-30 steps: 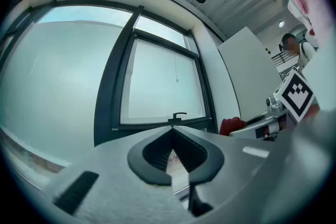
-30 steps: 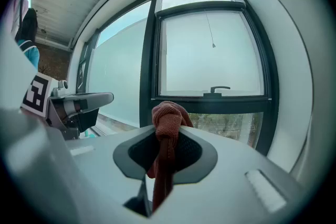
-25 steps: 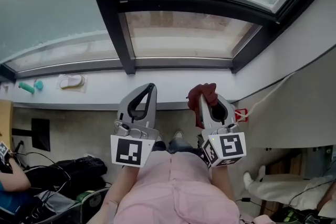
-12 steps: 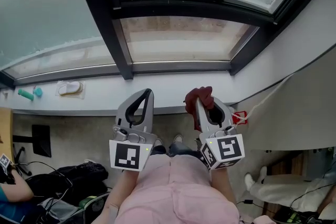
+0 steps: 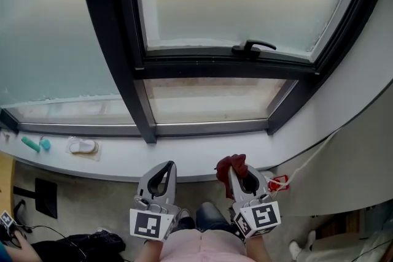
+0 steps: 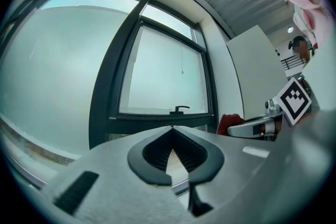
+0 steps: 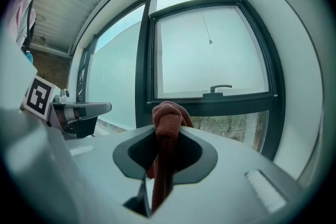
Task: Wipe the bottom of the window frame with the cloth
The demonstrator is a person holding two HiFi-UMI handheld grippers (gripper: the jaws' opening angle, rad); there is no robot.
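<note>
Head view: gripping cloth (image 5: 232, 164) in right gripper (image 5: 236, 173), by sill (image 5: 184, 159) edge, well apart from frame (image 5: 209, 127).
Bunched past jaw tips to meet frame first; left gripper (image 5: 166, 167) closed, empty, parked alongside.

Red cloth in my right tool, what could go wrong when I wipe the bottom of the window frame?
The cloth is a small wad pinched in the right tool, so the hard tool itself might scrape the frame's bottom rail instead of wiping it. The window handle juts out above that rail; the tool could knock it on the way in.
</note>
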